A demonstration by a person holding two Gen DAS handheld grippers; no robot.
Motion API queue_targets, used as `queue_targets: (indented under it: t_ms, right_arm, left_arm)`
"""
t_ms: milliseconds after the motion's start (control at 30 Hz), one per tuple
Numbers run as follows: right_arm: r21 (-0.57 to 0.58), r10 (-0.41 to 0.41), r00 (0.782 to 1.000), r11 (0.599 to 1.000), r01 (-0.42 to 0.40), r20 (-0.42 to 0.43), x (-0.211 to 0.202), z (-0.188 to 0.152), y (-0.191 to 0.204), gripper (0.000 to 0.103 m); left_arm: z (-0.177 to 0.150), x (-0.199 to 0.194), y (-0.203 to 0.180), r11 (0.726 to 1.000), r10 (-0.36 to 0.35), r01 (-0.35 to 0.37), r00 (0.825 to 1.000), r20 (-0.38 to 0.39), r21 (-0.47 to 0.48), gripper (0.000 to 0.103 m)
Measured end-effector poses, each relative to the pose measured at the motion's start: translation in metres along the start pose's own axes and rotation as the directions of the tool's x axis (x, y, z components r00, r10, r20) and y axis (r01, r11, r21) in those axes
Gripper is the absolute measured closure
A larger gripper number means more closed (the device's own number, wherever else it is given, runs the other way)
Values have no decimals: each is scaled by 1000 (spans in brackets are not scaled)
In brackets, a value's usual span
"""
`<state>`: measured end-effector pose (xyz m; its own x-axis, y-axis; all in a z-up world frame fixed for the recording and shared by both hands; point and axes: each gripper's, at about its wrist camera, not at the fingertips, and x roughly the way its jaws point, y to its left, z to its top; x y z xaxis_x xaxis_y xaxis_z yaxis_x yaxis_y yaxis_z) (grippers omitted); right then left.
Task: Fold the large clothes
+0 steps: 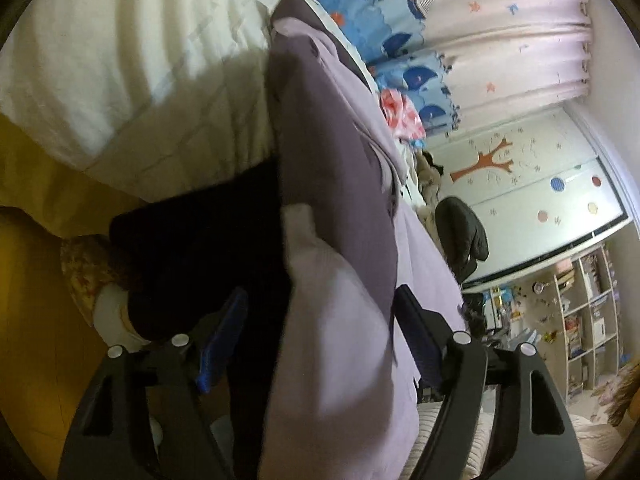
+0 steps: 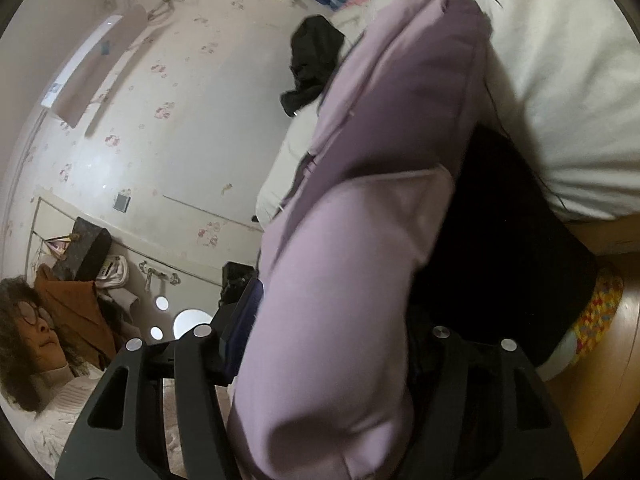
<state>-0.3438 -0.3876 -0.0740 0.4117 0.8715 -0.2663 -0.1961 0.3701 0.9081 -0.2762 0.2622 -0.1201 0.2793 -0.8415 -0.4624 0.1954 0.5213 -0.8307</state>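
Note:
A large lilac garment (image 1: 332,240) hangs in the air beside the white bed (image 1: 120,60). My left gripper (image 1: 320,328) is shut on a thick bunch of its fabric, which fills the gap between the blue-padded fingers (image 1: 224,340). In the right wrist view the same lilac garment (image 2: 352,240) bulges over my right gripper (image 2: 332,320), which is shut on another part of it. Only the right gripper's left finger (image 2: 244,320) shows; the other is hidden by cloth. The garment stretches from both grippers toward the bed (image 2: 560,80).
A black garment (image 2: 312,64) lies on the bed. Blue whale-print curtains (image 1: 380,12) and a shelf unit (image 1: 580,320) stand beyond. The person's dark trousers (image 1: 192,260) and patterned slippers (image 2: 596,312) are on the wood floor (image 1: 32,320) close below.

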Motion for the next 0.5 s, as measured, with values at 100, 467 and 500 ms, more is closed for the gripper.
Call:
queue_targets:
  t_ms: [100, 467, 500]
  right_arm:
    - [-23, 55, 996, 998, -54, 76, -4, 0, 4, 57]
    - [-155, 261, 934, 961, -229, 244, -27, 16, 53, 65]
    - [-163, 258, 935, 961, -223, 243, -29, 17, 56, 65]
  left_arm:
    - [2, 8, -11, 999, -26, 26, 1000, 8, 18, 62]
    - [16, -38, -86, 975, -159, 133, 978, 138, 179, 84]
    - [14, -40, -82, 975, -161, 136, 978, 134, 178, 84]
